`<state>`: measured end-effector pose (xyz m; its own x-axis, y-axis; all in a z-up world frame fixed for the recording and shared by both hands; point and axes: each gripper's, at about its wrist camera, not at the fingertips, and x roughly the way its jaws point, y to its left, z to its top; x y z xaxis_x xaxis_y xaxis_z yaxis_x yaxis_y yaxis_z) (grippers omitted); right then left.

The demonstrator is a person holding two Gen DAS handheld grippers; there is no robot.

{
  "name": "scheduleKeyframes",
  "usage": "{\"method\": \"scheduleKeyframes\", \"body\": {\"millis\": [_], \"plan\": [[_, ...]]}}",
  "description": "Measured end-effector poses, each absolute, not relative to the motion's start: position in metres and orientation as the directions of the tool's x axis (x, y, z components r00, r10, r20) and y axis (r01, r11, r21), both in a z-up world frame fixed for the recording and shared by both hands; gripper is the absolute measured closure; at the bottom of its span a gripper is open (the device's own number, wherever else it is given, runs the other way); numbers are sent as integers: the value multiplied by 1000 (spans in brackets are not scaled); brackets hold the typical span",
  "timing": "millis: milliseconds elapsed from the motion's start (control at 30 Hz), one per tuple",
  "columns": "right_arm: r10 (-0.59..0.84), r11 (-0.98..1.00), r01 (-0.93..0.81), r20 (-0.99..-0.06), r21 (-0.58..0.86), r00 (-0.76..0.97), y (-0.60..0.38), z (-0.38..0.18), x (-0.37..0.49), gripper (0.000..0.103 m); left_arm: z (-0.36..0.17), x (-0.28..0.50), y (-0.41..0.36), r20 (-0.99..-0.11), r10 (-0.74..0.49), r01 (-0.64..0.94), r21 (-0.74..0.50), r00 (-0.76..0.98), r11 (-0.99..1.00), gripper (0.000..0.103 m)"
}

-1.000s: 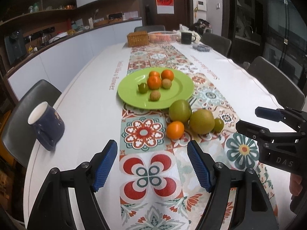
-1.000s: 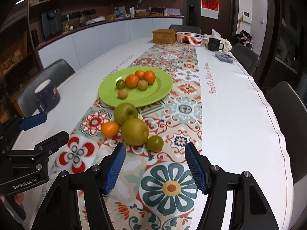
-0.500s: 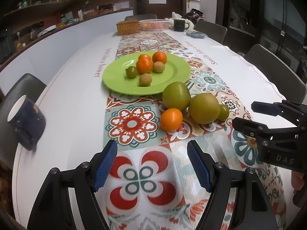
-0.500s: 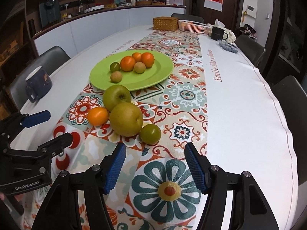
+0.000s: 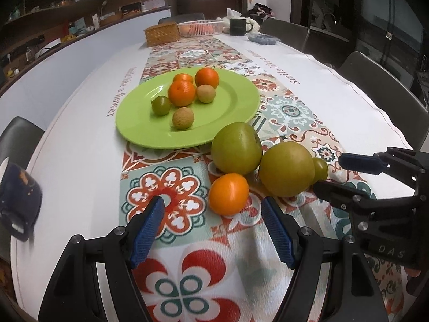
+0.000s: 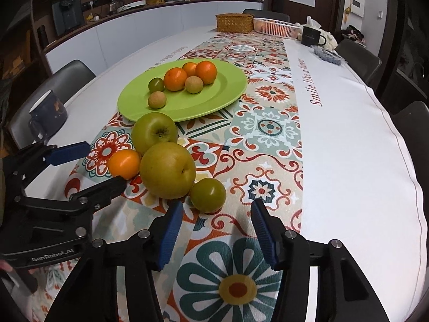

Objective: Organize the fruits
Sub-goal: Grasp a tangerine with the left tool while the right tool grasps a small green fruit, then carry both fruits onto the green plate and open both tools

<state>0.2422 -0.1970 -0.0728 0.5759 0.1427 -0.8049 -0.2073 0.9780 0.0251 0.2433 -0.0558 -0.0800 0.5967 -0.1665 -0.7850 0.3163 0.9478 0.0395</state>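
Observation:
Several small fruits lie on a green plate (image 5: 228, 123) (image 6: 214, 99) on the patterned runner. In front of it sit a green apple (image 5: 236, 152) (image 6: 154, 133), a yellow-green pear (image 5: 287, 170) (image 6: 167, 170), an orange (image 5: 228, 193) (image 6: 124, 163) and a small green fruit (image 5: 321, 168) (image 6: 208, 194). My left gripper (image 5: 211, 204) (image 6: 106, 163) is open, its jaws closing slightly, with the orange just ahead of its tips. My right gripper (image 6: 217, 206) (image 5: 327, 173) is closing, the small green fruit at its tips, pads clear of it.
A dark blue mug (image 5: 18, 201) (image 6: 48, 110) stands near the table's left edge. At the far end are a wicker box (image 6: 235, 23), a white basket (image 6: 276, 27) and a dark mug (image 6: 312, 36). Grey chairs ring the table.
Both grippers have come down and forward, so the loose fruits look larger and nearer. The right gripper's jaws have narrowed. No fruit has moved.

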Motion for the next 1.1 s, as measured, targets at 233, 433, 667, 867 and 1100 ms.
{"method": "scheduleKeyframes", "body": {"millis": [233, 433, 667, 867, 1100], "plan": [[145, 977, -211, -812, 27, 566, -196, -79, 249, 54, -89, 256, -60, -807, -191, 315, -7, 558, 949, 46], [166, 977, -206, -817, 59, 553, -199, -83, 253, 65, -90, 262, -65, -816, -206, 314, -32, 541, 949, 67], [170, 977, -201, -810, 66, 561, -200, -79, 249, 72, -88, 259, -64, -817, -202, 299, -39, 540, 954, 69], [173, 978, -198, -798, 69, 578, -202, -69, 240, 73, -80, 246, -63, -811, -201, 286, -43, 550, 957, 69], [177, 977, -205, -772, 61, 611, -201, -52, 226, 78, -65, 228, -59, -793, -203, 270, -51, 574, 962, 69]]}}
